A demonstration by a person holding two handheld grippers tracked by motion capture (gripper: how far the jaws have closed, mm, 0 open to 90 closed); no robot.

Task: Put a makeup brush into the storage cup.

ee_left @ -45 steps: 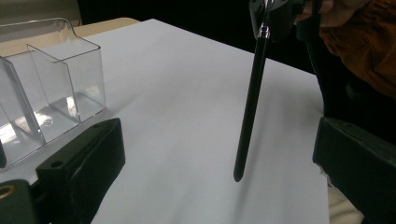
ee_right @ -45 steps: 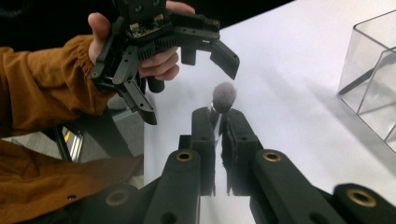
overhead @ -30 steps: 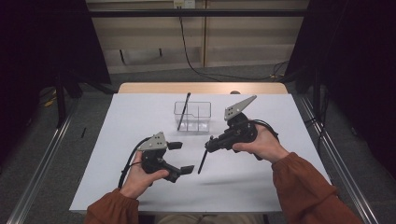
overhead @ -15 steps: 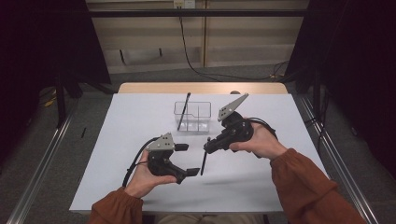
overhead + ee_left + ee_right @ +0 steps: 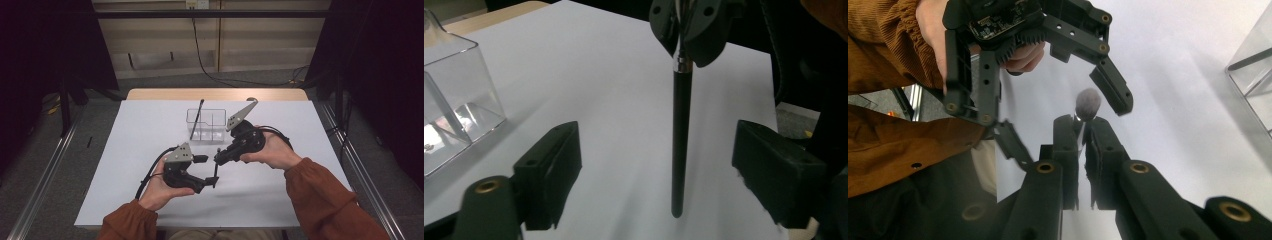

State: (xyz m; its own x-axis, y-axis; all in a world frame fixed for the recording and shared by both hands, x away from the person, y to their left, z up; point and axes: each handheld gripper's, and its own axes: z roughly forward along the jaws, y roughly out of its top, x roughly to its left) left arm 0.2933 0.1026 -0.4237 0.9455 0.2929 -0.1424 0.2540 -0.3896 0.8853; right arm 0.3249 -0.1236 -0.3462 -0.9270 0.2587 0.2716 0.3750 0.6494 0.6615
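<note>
White tabletop [image 5: 125, 150] below, the right gripper [image 5: 218, 161] clamps a brush [image 5: 680, 145] upright while the left gripper [image 5: 669, 165], jaws just closing, unclenched, could knock it askew.

A rectangular table [image 5: 150, 125] carried a white sheet that covered nearly the whole top, leaving a strip of bare wood along the far edge. A clear plastic container [image 5: 209, 131] with inner compartments stood on the sheet near the middle of the far edge, and a dark slender brush [image 5: 196, 119] leaned upright in its left compartment.
</note>
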